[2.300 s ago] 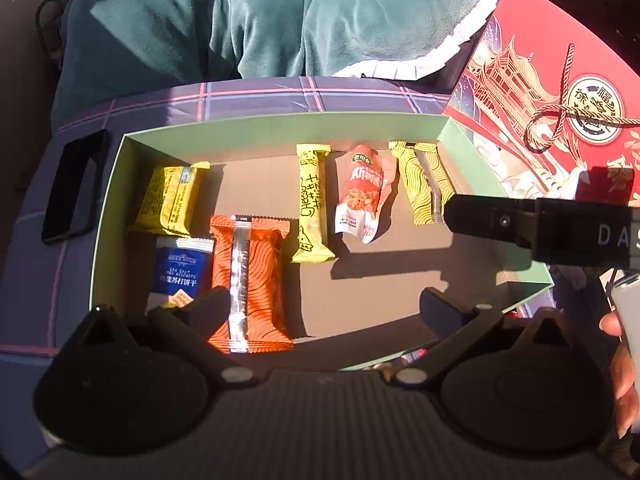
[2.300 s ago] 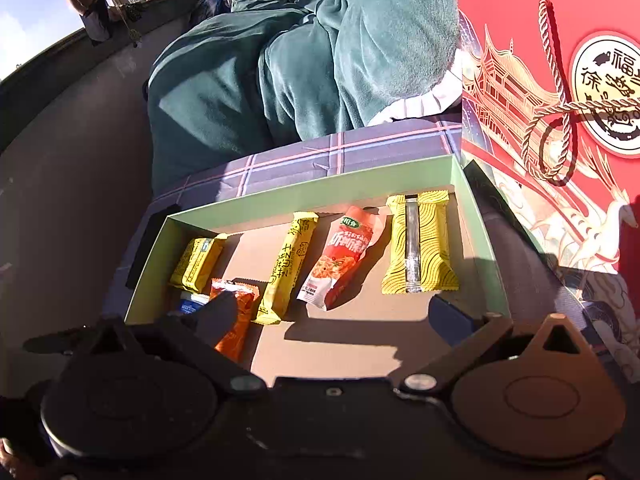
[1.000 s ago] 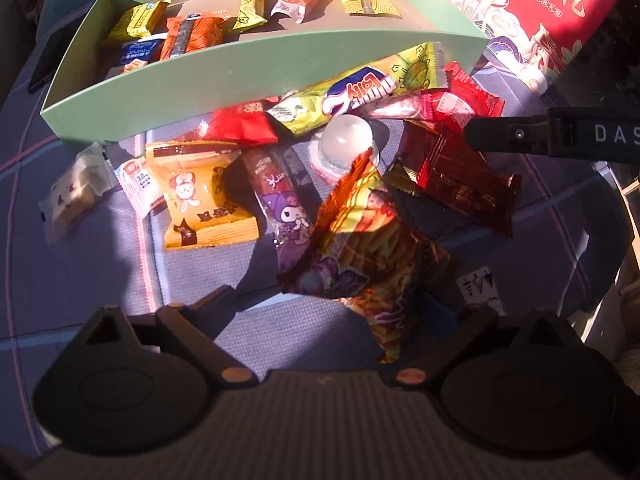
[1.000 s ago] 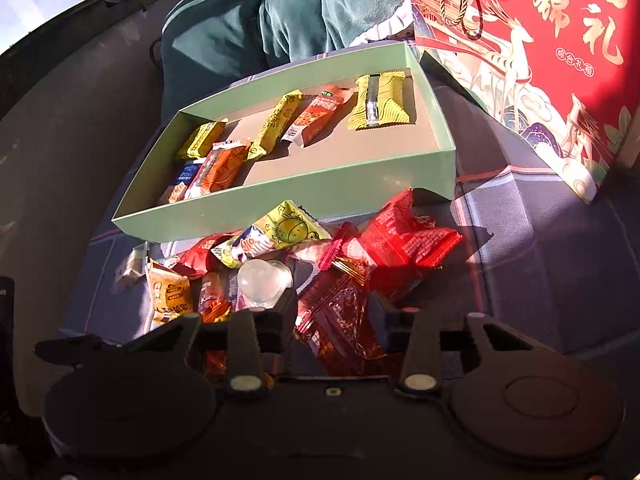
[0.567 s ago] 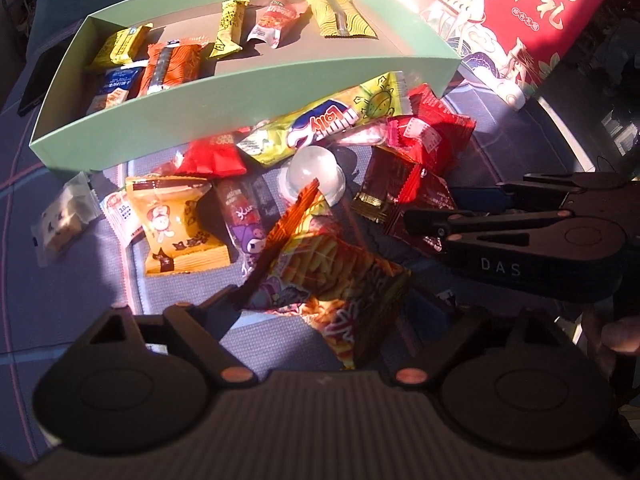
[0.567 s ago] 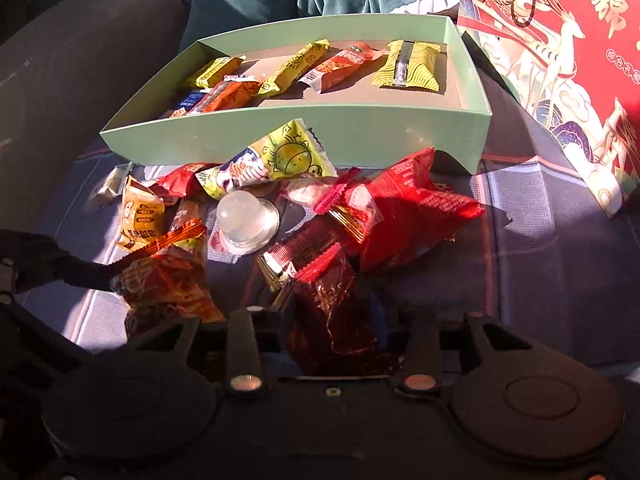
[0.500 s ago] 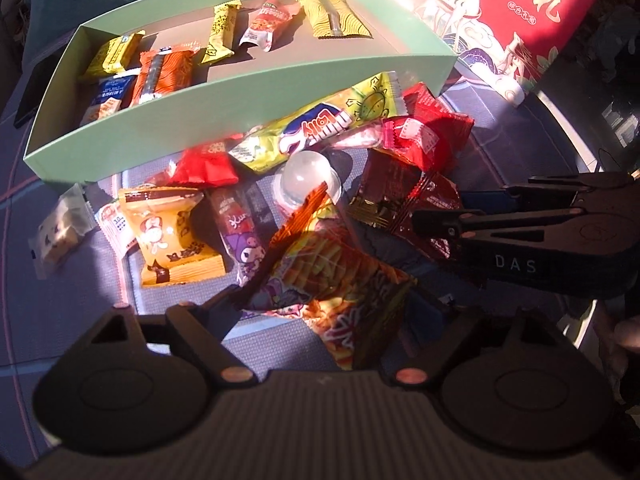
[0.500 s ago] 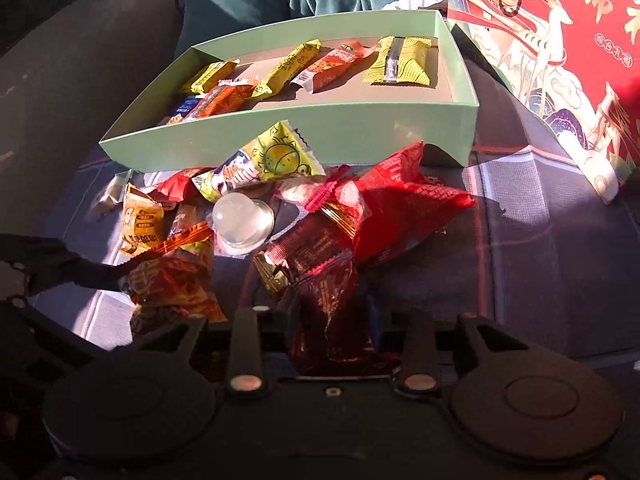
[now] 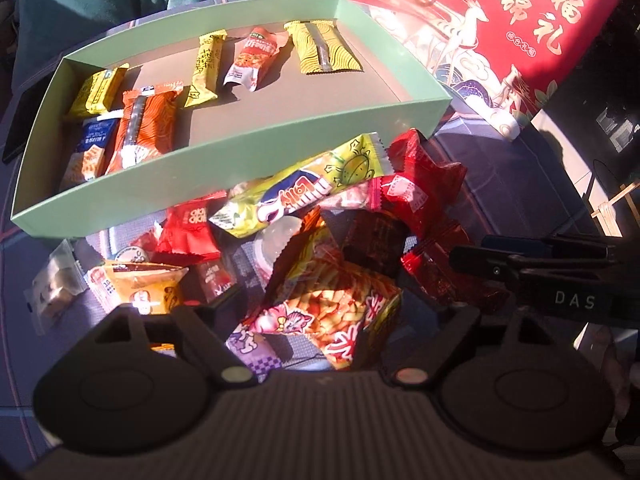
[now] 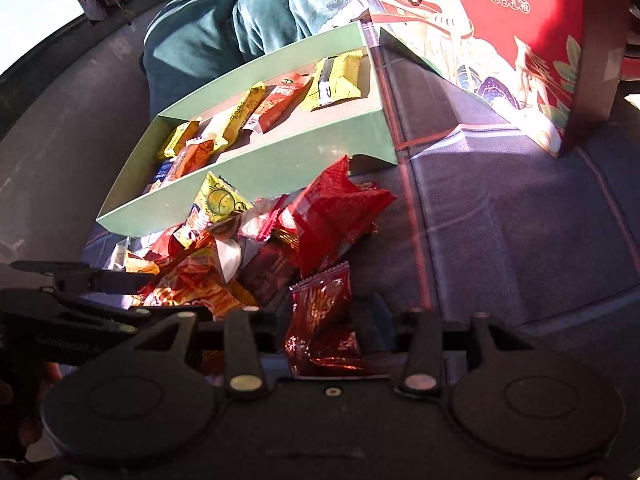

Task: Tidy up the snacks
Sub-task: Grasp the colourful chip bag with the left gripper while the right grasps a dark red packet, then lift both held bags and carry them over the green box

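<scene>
Your left gripper point(image 9: 340, 312) pinches the orange chip bag point(image 9: 336, 300). Your right gripper point(image 10: 328, 320), jaws just widening, straddles the dark red packet point(image 10: 324, 320). The green tray point(image 9: 224, 164) lies ahead of both.

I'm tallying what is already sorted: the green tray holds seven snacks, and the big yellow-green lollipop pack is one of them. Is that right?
Not quite. The lollipop pack is not in the green tray; it lies outside, leaning against the tray's near wall on top of the loose pile. The left wrist view shows this. That leaves six snacks that I can count in the tray.
</scene>
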{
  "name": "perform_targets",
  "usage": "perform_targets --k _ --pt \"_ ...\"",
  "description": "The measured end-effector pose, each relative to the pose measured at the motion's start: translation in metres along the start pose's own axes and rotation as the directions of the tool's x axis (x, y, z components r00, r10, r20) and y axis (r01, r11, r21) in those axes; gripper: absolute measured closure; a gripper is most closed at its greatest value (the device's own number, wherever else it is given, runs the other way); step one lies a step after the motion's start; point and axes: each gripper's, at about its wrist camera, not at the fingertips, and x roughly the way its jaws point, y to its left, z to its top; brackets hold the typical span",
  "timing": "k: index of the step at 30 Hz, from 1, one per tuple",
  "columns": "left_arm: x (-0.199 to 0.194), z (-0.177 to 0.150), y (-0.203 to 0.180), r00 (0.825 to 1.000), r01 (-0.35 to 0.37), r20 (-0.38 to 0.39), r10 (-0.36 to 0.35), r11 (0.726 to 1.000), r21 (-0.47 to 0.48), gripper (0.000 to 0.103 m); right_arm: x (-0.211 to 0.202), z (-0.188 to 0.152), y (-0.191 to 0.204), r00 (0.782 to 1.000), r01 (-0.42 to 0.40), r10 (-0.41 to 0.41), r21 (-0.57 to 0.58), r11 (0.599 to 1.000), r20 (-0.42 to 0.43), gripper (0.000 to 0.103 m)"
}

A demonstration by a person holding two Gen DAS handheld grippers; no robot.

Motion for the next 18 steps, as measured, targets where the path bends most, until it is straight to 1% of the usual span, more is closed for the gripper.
perform_targets --k 2,3,6,7,8,9,10,11,13,14,15,16,18 --pt "0.004 0.003 0.004 1.000 0.001 -0.013 -0.002 0.998 -0.057 0.018 -0.001 0.000 0.001 1.000 0.003 -0.003 0.001 1.000 0.008 0.056" --pt "0.009 0.004 0.003 1.000 -0.007 -0.020 0.005 0.998 -0.065 0.018 -0.002 0.001 0.000 1.000 0.002 -0.002 0.008 1.000 0.010 0.056" --pt "0.023 0.002 -0.009 0.998 -0.042 -0.041 0.042 0.999 -0.016 0.019 -0.002 0.004 0.002 0.999 0.017 -0.017 0.001 1.000 0.027 0.056" --pt "0.026 0.001 -0.012 0.998 -0.049 -0.034 0.049 0.999 0.009 0.022 -0.003 0.006 0.004 0.999 0.024 -0.024 -0.011 1.000 0.034 0.055" --pt "0.027 0.000 -0.017 0.998 -0.062 -0.015 0.063 0.996 0.056 0.024 -0.004 0.008 0.005 0.999 0.032 -0.031 -0.023 0.999 0.042 0.052" --pt "0.026 -0.001 -0.024 0.997 -0.080 0.014 0.079 0.985 0.151 0.027 -0.005 0.012 0.006 0.998 0.041 -0.039 -0.038 0.998 0.052 0.048" --pt "0.026 -0.001 -0.030 0.995 -0.097 0.032 0.093 0.970 0.223 0.030 -0.005 0.018 0.008 0.997 0.049 -0.045 -0.056 0.997 0.067 0.043" --pt "0.026 0.000 -0.034 0.994 -0.110 0.043 0.102 0.954 0.280 0.032 -0.004 0.022 0.010 0.996 0.053 -0.048 -0.070 0.996 0.079 0.042" --pt "0.026 0.004 -0.038 0.993 -0.119 0.063 0.103 0.930 0.349 0.032 0.000 0.036 0.016 0.994 0.056 -0.045 -0.111 0.992 0.097 0.041" --pt "0.025 0.007 -0.038 0.993 -0.113 0.073 0.093 0.926 0.361 0.031 0.004 0.043 0.020 0.995 0.052 -0.039 -0.141 0.989 0.097 0.037" --pt "0.024 0.010 -0.036 0.994 -0.107 0.071 0.087 0.930 0.351 0.030 0.010 0.048 0.024 0.995 0.053 -0.037 -0.172 0.984 0.095 0.035" --pt "0.022 0.013 -0.033 0.995 -0.099 0.062 0.083 0.941 0.324 0.030 0.015 0.052 0.027 0.995 0.059 -0.041 -0.197 0.979 0.096 0.033" --pt "0.016 0.015 -0.027 0.997 -0.075 0.052 0.063 0.966 0.249 0.029 0.029 0.058 0.034 0.995 0.075 -0.054 -0.260 0.963 0.085 0.033"
